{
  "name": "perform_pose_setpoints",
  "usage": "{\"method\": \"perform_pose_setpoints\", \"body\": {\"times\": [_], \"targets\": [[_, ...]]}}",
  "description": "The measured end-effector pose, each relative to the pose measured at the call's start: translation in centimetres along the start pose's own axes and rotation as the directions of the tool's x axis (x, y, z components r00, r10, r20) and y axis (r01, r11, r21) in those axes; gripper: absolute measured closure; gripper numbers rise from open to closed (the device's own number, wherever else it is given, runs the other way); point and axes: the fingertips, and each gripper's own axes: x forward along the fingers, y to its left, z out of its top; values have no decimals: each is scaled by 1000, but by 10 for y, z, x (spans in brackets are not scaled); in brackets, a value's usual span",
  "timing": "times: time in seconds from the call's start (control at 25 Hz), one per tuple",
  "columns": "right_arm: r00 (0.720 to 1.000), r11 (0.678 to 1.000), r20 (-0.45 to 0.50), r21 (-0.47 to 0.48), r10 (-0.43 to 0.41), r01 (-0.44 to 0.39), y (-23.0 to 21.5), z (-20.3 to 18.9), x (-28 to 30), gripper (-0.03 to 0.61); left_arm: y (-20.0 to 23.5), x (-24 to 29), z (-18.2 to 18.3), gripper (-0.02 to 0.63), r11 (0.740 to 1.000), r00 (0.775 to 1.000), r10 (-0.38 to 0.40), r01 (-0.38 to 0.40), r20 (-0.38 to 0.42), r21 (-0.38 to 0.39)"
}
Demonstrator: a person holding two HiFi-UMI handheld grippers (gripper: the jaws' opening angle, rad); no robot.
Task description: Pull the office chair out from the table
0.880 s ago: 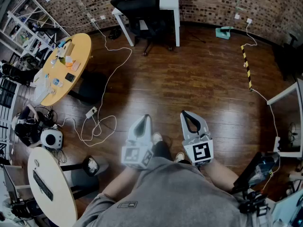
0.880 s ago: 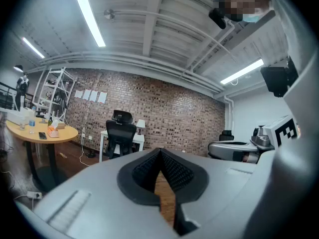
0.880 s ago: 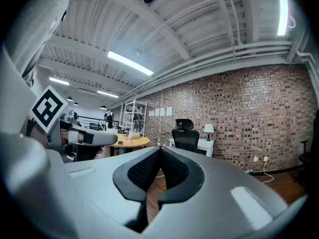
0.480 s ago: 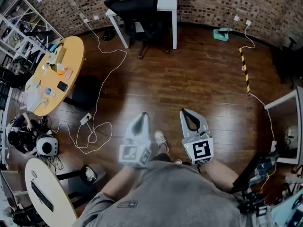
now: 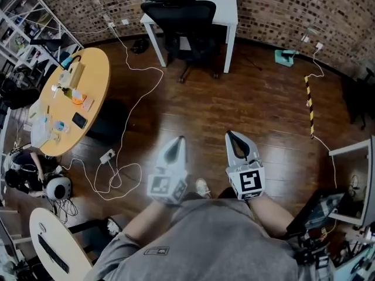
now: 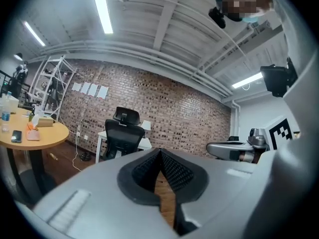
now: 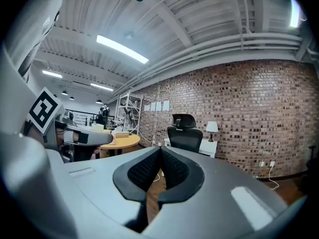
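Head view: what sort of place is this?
Likely an office or lab workspace: a black office chair pushed under a white table by a brick wall, a cluttered round wooden table, and cables trailing across the floor.

The chair (image 5: 176, 16) is black, the white surface (image 5: 228, 7) stands against a red-brown brick wall (image 5: 275, 4). The floor (image 5: 246, 98) is dark brown wood planking, with a yellow-and-black striped strip (image 5: 309, 107). The round surface (image 5: 94, 75) is honey-yellow. The left gripper (image 5: 180, 140) and right gripper (image 5: 230, 134) are pale grey with black-and-white square markers.
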Motion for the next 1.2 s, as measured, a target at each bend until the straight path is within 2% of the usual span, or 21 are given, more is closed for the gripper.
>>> {"method": "perform_pose_setpoints", "body": {"times": [0.2,0.4,0.88,1.2], "targets": [[1000,1000,-13,5,0,0,-16,2,51,566,32,39,10,612,1000,1000,16,-16,-1,-14],[1000,1000,-13,8,16,-16,-50,0,116,566,65,102,20,612,998,998,59,-59,3,-13],[990,990,39,-6,138,-138,-144,24,271,566,115,264,62,612,985,986,164,-166,43,46],[987,987,21,-12,161,-161,-163,28,347,566,162,319,79,612,978,979,195,-198,53,68]]}}
